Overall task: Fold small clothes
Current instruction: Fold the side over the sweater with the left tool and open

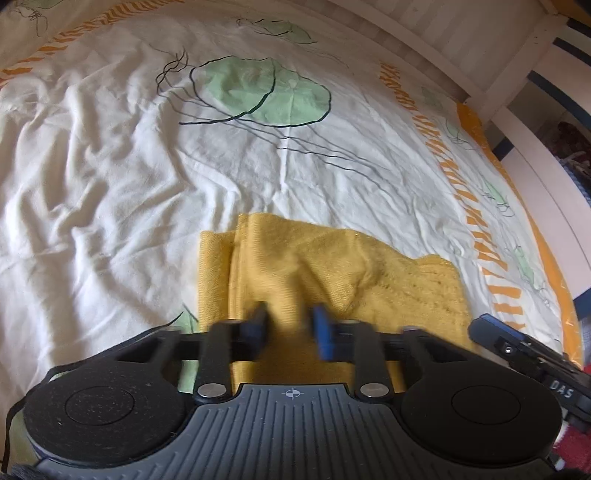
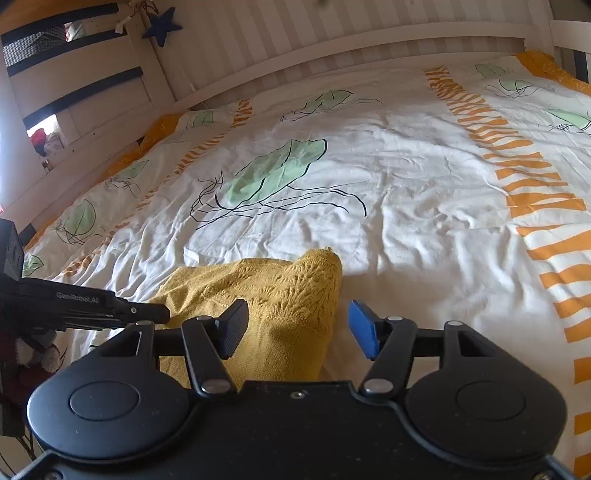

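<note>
A small yellow knitted garment [image 1: 332,273] lies bunched on the bed; it also shows in the right wrist view [image 2: 280,295]. My left gripper [image 1: 290,328] is blurred, its jaws close around a raised fold of the yellow knit. My right gripper [image 2: 299,328] is open, its jaws wide on either side of the garment's near right edge, with the cloth between them but not pinched. The right gripper's tip shows at the right edge of the left wrist view [image 1: 491,332]; the left gripper's tip shows at the left in the right wrist view [image 2: 147,312].
The bed is covered by a wrinkled white duvet [image 1: 110,184] with green leaf prints and orange stripes [image 2: 535,192]. A white slatted bed frame [image 2: 332,40] runs along the far side. A dark star [image 2: 162,26] hangs on the frame.
</note>
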The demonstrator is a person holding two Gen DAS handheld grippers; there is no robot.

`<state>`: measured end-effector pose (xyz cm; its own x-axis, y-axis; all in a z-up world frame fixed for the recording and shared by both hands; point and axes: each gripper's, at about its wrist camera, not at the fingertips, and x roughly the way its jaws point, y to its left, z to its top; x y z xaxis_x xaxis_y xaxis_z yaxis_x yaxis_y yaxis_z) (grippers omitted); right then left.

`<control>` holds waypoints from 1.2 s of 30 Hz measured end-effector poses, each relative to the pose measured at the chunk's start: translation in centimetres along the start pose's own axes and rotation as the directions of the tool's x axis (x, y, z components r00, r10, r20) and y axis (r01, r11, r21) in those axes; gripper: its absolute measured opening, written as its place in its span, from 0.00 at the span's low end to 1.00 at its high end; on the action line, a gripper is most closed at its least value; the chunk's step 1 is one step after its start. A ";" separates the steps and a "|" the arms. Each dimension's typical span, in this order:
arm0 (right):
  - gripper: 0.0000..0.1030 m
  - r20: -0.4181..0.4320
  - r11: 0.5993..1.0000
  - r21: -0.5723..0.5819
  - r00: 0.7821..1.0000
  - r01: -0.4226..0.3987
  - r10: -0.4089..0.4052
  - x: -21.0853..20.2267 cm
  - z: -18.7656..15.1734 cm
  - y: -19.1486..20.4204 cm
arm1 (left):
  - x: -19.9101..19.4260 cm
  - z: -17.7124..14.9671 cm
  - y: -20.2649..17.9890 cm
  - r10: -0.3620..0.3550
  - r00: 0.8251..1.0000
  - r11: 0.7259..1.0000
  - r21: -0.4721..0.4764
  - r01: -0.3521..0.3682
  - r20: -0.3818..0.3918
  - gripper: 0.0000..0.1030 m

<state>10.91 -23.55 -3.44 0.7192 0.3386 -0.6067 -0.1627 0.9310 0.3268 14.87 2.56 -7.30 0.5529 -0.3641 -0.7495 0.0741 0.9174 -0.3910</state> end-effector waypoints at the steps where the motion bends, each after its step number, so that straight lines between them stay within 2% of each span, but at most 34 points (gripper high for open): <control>1: 0.63 0.001 1.000 -0.003 1.000 0.000 0.000 0.0 0.0 0.0 | -0.1 -0.2 0.4 0.002 1.000 1.000 -0.012 -0.002 0.004 0.14; 3: 0.63 0.004 1.000 -0.004 1.000 0.001 -0.001 -0.1 0.0 0.1 | -0.6 -0.7 1.1 0.013 1.000 1.000 -0.029 -0.013 0.026 0.09; 7: 0.69 0.027 1.000 0.019 1.000 0.013 -0.014 0.0 0.3 -0.2 | -1.6 -1.7 2.1 0.067 0.996 0.998 -0.023 -0.066 0.053 0.08; 9: 0.69 0.033 0.999 0.025 0.999 0.026 -0.027 0.4 0.5 -0.3 | -1.7 -1.9 2.7 0.053 0.997 0.998 -0.042 -0.051 0.050 0.08; 12: 0.70 -0.009 0.997 0.009 0.997 0.080 -0.080 2.0 0.5 -0.2 | -1.7 -1.9 2.4 0.053 0.997 0.998 -0.034 -0.051 0.054 0.08; 15: 0.78 -0.112 0.986 -0.070 0.981 0.150 -0.157 4.8 -0.5 -0.2 | -1.5 -2.1 1.9 0.070 0.996 0.998 -0.001 -0.071 0.062 0.11; 16: 0.80 -0.093 0.988 -0.059 0.984 0.145 -0.150 4.9 -0.7 -0.4 | -1.5 -2.2 1.8 0.074 0.995 0.997 0.006 -0.074 0.064 0.11; 19: 0.82 -0.097 0.989 -0.038 0.985 0.140 -0.143 4.7 -0.6 -0.7 | -1.6 -2.2 1.6 0.091 0.994 0.996 0.009 -0.092 0.068 0.22; 20: 0.83 -0.094 0.989 -0.032 0.985 0.141 -0.144 4.5 -0.6 -0.7 | -1.8 -2.1 1.6 0.103 0.992 0.995 0.004 -0.103 0.068 0.29; 21: 0.85 -0.090 0.989 -0.024 0.985 0.143 -0.145 4.3 -0.6 -0.8 | -1.9 -2.0 1.6 0.120 0.991 0.993 -0.004 -0.120 0.064 0.36; 23: 0.90 -0.085 0.989 -0.001 0.986 0.146 -0.145 4.0 -0.6 -1.0 | -2.3 -2.0 1.7 0.134 0.989 0.991 -0.015 -0.134 0.057 0.44; 25: 0.98 -0.083 0.989 0.028 0.987 0.144 -0.141 3.5 -0.4 -1.2 | -2.9 -2.0 1.6 0.132 0.990 0.991 -0.016 -0.131 0.045 0.55; 26: 0.99 -0.081 0.989 0.039 0.987 0.142 -0.138 3.2 -0.3 -1.3 | -3.1 -2.1 1.5 0.136 0.990 0.991 -0.013 -0.135 0.044 0.68; 27: 0.99 -0.076 0.988 0.049 0.987 0.143 -0.139 2.9 -0.3 -1.3 | -3.5 -2.3 1.4 0.147 0.988 0.989 -0.011 -0.147 0.053 0.77; 31: 1.00 -0.048 0.989 0.051 0.989 0.140 -0.138 1.4 -0.2 -1.0 | -5.0 -2.9 0.2 0.214 0.972 0.976 0.029 -0.218 0.097 0.78; 36: 1.00 -0.022 0.987 0.062 0.989 0.148 -0.147 -0.8 0.0 0.4 | -7.0 -3.2 -1.7 0.295 0.943 0.948 0.074 -0.309 0.154 0.82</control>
<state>10.25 -23.45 -2.86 0.7203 0.2009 -0.6639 -0.0122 0.9607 0.2774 8.21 3.06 -3.12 0.6710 -0.0481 -0.7399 -0.0392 0.9942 -0.1001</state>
